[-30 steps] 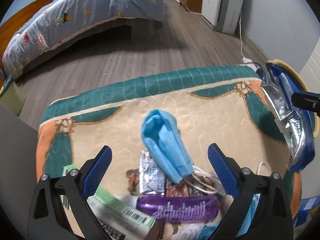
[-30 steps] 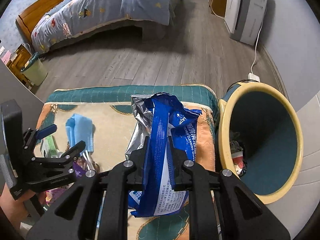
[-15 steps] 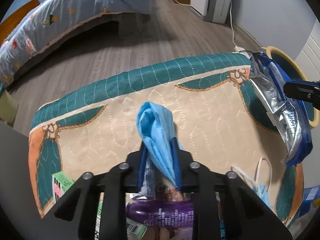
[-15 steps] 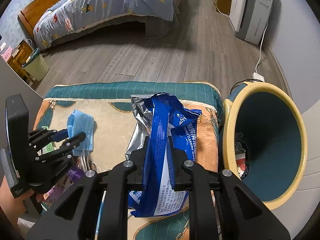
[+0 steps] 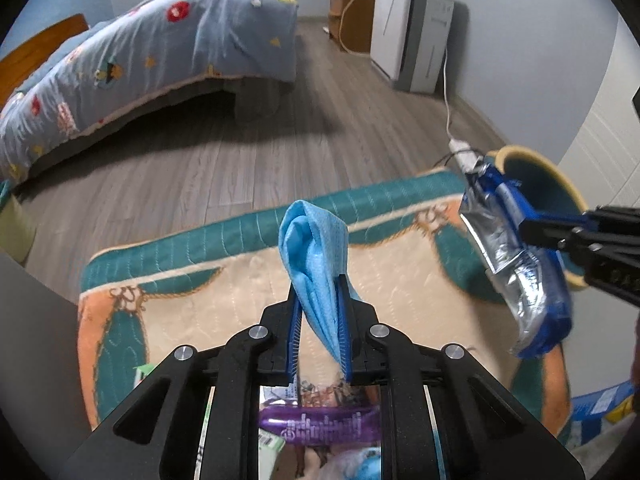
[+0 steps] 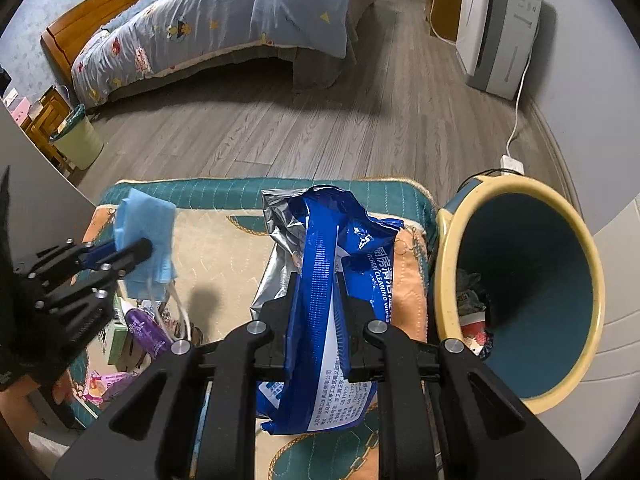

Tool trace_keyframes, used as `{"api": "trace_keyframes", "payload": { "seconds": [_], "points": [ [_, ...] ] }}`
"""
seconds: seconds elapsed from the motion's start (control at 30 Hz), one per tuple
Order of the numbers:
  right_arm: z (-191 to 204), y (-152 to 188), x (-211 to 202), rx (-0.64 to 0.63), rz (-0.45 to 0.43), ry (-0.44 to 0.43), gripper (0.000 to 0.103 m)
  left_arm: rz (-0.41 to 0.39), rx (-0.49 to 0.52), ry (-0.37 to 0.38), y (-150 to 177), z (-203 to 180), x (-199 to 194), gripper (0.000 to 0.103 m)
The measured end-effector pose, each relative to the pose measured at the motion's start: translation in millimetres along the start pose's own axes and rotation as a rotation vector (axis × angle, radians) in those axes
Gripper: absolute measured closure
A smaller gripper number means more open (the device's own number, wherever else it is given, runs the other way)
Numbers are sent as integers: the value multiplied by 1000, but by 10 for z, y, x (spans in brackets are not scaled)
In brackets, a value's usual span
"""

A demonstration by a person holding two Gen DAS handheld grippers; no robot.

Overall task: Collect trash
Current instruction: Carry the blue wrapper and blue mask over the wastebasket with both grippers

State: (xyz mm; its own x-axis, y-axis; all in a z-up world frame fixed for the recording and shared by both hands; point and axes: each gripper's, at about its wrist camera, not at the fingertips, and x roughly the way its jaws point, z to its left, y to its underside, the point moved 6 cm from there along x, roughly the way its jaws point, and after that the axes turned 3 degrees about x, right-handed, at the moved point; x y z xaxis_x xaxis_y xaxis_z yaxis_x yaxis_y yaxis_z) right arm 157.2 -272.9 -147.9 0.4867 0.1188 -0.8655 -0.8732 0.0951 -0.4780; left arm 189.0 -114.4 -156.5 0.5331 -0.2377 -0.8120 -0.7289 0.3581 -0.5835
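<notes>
My right tool [image 6: 318, 320], clenched on the wipes packet [image 6: 332, 280], sits just beside the bin [image 6: 576, 248], nearer than my left tool [image 5: 320, 334] clenching the mask [image 5: 316, 248].

face mask [image 5: 316, 256]: soft matt blue cloth
wipes pack [image 6: 324, 280]: glossy blue plastic, silver foil
rug [image 5: 400, 264]: quilted matt fabric

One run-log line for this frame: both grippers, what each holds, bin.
left gripper: shut on blue face mask | right gripper: shut on blue wipes pack | bin: right of mat, some trash inside
</notes>
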Motion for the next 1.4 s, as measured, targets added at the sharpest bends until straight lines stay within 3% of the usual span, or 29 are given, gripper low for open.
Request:
{"api": "trace_keyframes", "payload": {
  "seconds": [0.27,0.47,0.77,1.07,1.4],
  "points": [
    [-81,-69,-227,15,-46,3,88,-67,38,-17,-79,-135,-387,86],
    [-211,-128,-415,33,-94,3,88,-75,57,14,-76,-433,-521,86],
    [-920,-276,-566,128,-160,80,88,-86,131,78,-201,-1026,-599,86],
    [-1887,-160,-534,321,-161,177,88,-49,214,177,-430,-1699,-397,86],
    [-2486,181,-224,467,-75,240,88,21,347,230,-636,-2395,171,86]
  ]
}}
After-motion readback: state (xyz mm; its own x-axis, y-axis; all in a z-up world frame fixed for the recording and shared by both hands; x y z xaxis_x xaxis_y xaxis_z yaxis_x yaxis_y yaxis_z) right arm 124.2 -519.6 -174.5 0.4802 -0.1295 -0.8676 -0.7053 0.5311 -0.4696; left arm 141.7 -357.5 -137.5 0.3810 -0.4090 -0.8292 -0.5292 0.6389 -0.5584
